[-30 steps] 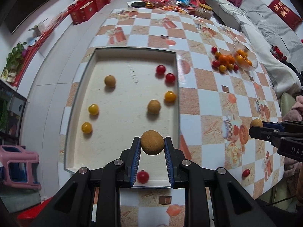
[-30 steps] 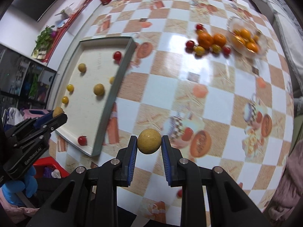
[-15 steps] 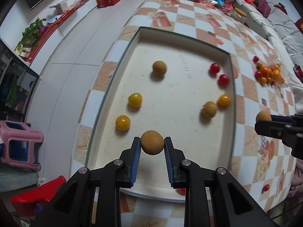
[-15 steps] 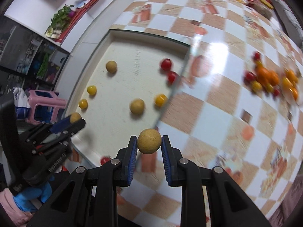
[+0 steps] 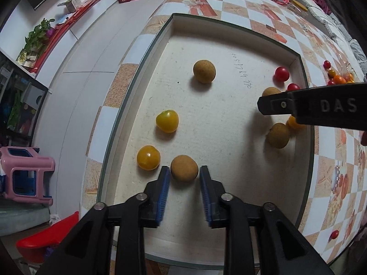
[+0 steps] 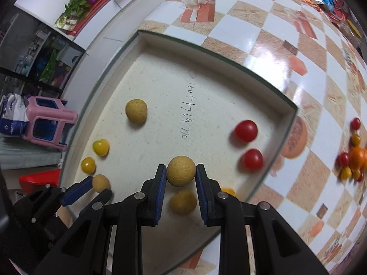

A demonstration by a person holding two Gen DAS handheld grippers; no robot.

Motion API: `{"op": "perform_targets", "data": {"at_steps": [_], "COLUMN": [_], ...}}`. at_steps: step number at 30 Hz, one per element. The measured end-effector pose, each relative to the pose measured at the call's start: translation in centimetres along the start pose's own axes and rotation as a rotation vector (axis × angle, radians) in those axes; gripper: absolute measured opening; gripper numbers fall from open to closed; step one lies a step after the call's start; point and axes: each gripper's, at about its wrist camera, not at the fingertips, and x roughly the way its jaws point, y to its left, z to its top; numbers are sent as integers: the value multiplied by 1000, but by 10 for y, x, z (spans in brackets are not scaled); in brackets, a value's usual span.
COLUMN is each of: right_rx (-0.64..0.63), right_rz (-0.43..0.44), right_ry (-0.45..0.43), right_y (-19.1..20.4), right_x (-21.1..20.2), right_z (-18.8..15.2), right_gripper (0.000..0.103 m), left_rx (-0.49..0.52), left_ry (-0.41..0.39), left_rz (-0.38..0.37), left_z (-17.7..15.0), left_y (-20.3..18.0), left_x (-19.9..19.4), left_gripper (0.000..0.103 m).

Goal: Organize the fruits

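Left gripper point(image 5: 184, 178): its blue-padded jaws are standing apart on either side of a round tan rough-skinned longan point(image 5: 184, 168), with a sliver of gap showing at each pad; the fruit is throwing a shadow straight under itself, so it appears to be resting on the tray floor, released or about to be.

Right gripper point(image 6: 181, 178): it is pinching a second round tan longan point(image 6: 181, 170) between its pads and holding it above the tray, not yet set down.

Tray, near end: the shallow cream rectangular tray point(image 5: 229, 26) is carrying two yellow cherry tomatoes point(image 5: 148, 157) just left of the released longan, and a third tan longan point(image 5: 278, 135) lying beside an orange-yellow tomato point(image 5: 292, 122) under the right gripper.

Tray, far end: a lone tan longan point(image 5: 204, 71) is sitting mid-tray, and two red cherry tomatoes point(image 6: 246, 130) are lying near the right wall.

Beyond the tray: on the checked orange-and-white desk point(image 6: 263, 34) a mixed pile of red, yellow and orange fruits point(image 6: 352, 158) is waiting, well apart from the tray; a single red tomato point(image 5: 334, 234) is lying loose near the desk edge.

Progress: partly done, judging by the fruit already in the tray; the held longan and the outside pile are remaining, and the kinds are still lying scattered rather than grouped.
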Motion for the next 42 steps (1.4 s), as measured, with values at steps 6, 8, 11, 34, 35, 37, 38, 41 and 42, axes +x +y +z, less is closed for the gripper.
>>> {"op": "perform_targets", "data": {"at_steps": [6, 8, 11, 34, 35, 37, 38, 41, 42], "right_rx": [-54, -60, -42, -2, -7, -9, -3, 10, 11], "right_rz": [-28, -42, -28, -199, -205, -213, -210, -199, -202], "right_ry": [18, 22, 4, -1, -3, -9, -10, -15, -18], "right_y": [5, 6, 4, 16, 17, 18, 18, 17, 17], "right_x": [13, 13, 3, -96, -97, -104, -106, -111, -113], "right_z": [2, 4, 8, -50, -50, -56, -58, -60, -62], "right_gripper": [53, 63, 66, 103, 103, 103, 103, 103, 103], "left_rx": [4, 1, -10, -43, -35, -17, -11, 0, 2], "left_ry": [-39, -35, -24, 0, -2, -5, -3, -3, -2], "left_rz": [11, 15, 15, -31, -26, -13, -9, 1, 0], "left_z": [-1, 0, 2, -7, -7, -9, -9, -12, -13], "left_y": [0, 0, 2, 8, 7, 4, 2, 0, -2], "left_x": [-4, -4, -7, -71, -74, -80, -81, -86, -88], "left_gripper": [76, 76, 76, 102, 102, 102, 102, 102, 102]}}
